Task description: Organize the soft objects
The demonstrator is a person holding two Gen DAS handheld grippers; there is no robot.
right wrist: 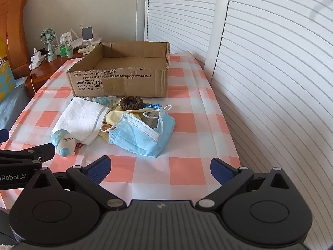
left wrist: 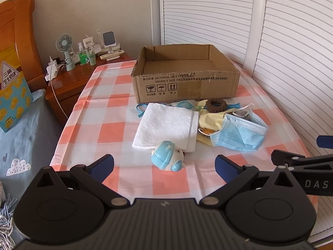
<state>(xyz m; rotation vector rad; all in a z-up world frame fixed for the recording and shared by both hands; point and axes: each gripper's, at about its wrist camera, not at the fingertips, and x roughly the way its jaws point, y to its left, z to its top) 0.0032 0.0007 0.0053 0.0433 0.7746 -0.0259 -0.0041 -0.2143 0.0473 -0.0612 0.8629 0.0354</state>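
While jaws gape, blue toy [left wrist: 168, 155] ahead of left gripper [left wrist: 164, 166].

Plain pale wall [left wrist: 93, 10] at rear; white slatted doors [left wrist: 281, 52] along the right side, lit by even daylight. Polished wooden nightstand [left wrist: 68, 79] in the left corner beside an orange-brown headboard [left wrist: 18, 31], carrying a small green fan [left wrist: 65, 43], bottles and a white charger with cable. Table under a pink-and-white checked cloth [right wrist: 187, 166]; grey bedding with cloud print [left wrist: 18, 145] at left.
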